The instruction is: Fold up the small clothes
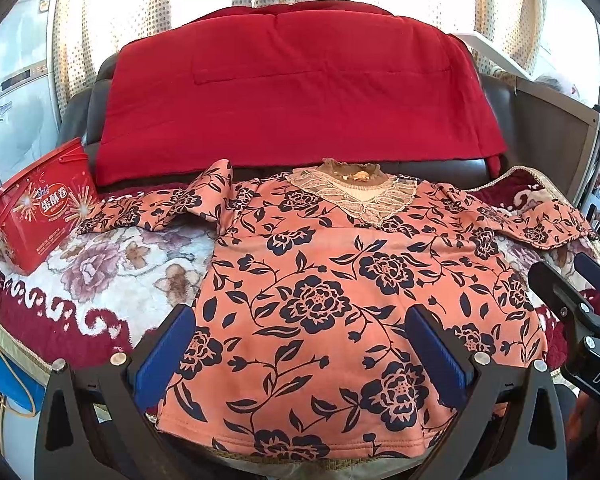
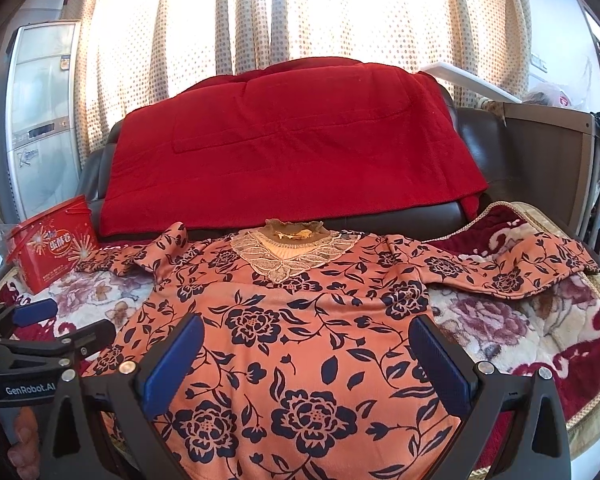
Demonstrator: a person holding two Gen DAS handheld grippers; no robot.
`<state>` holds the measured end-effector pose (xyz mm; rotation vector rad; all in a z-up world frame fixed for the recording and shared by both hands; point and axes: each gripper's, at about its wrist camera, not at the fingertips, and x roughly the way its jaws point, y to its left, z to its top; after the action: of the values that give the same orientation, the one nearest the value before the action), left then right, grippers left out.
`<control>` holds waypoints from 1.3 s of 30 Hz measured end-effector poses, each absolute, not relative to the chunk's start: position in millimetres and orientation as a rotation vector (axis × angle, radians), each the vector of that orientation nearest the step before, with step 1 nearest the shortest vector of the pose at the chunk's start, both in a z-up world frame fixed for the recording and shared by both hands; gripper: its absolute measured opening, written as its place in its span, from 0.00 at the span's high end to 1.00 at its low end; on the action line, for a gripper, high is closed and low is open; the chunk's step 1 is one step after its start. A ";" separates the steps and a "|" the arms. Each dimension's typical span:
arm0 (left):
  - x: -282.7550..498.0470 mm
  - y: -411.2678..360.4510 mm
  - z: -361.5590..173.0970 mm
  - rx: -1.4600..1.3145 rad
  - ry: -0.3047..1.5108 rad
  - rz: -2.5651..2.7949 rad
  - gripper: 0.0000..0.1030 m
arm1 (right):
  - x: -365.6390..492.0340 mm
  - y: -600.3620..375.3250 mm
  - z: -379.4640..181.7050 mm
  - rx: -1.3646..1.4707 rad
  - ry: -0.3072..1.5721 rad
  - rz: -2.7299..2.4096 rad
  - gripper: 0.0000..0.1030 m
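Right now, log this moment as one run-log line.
stage: pre-fold | floral top: spread flat on blanket, sleeves out | left claw: open, empty | right claw: open, empty | red tin: far-left

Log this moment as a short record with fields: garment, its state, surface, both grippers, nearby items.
garment: floral top, orange with dark blue flowers, lace collar
state: spread flat, front up, not yet folded; both sleeves out to the sides
surface: floral blanket on a sofa
left gripper: open, over the hem, holding nothing
right gripper: open, over the lower part of the top, holding nothing
nearby: red tin beyond the left sleeve; red quilt over the sofa back
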<state>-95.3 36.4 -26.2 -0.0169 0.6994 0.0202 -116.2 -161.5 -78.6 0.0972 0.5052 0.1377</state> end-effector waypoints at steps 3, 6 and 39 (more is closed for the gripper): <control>-90.4 34.6 -27.9 -0.012 0.703 0.019 0.00 | -110.3 -158.9 -80.2 0.063 0.495 0.137 0.00; -83.8 32.5 -30.8 -0.007 0.709 0.019 0.00 | -104.4 -157.5 -82.6 0.052 0.490 0.141 0.00; 12.2 169.1 -136.8 -0.185 0.801 0.146 0.00 | 14.3 -633.4 -144.6 1.071 0.447 -0.474 0.27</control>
<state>12.2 169.1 -136.8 -0.1854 0.8008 0.1455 14.3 -633.4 -144.6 1.0715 0.4470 -0.4740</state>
